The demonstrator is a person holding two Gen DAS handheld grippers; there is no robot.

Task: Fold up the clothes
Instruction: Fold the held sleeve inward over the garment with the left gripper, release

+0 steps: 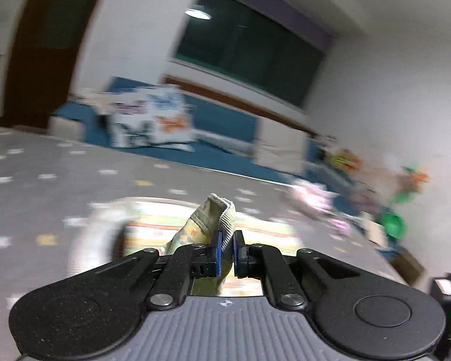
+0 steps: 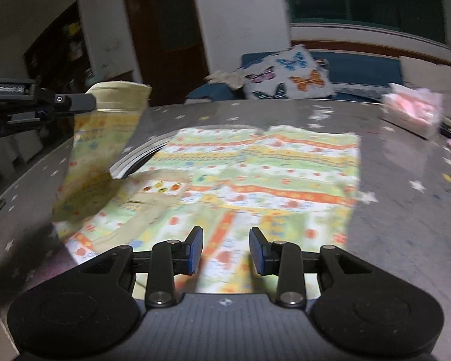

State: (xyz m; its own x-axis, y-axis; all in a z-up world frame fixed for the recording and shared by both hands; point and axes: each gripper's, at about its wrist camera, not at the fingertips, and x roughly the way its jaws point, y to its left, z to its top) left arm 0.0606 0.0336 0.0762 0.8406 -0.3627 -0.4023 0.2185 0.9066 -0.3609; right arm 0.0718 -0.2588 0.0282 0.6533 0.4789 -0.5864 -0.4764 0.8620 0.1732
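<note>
Left tool (image 1: 226,248): its blue pads are pressed together on the ribbed, beige cuff (image 1: 222,210) of the garment, which sticks up just above the pads.
Left tool seen from the right wrist view (image 2: 75,102): it sits up and to the left of the right tool, raised off the counter, with the cuff (image 2: 120,94) in its tip and a sleeve (image 2: 102,150) hanging down from it in a slack curve.
Right tool (image 2: 225,251): spread wide, pinching nothing; the printed cloth shows through the gap between its blue pads (image 2: 195,248).
Garment (image 2: 255,168): a top printed with yellow, green and orange floral bands, spread flat on the counter straight ahead of and below the right tool; only the one sleeve is lifted.
Garment from the left wrist view (image 1: 255,231): a blurred patch of the same print lies below and ahead of the left tool.
Counter (image 2: 406,210): a grey surface with small white and yellow stars, extending on both sides of the garment.
Grey-edged item (image 2: 135,159): just right of the hanging sleeve, at the garment's far left corner; it looks like layered edges, but the blur is too heavy to say what it is.
Pink bundle (image 2: 412,111): far ahead and to the right of the right tool, at the counter's far edge, apart from the garment.
Butterfly cushion (image 2: 288,73): beyond the counter, on a blue sofa (image 2: 360,66).
</note>
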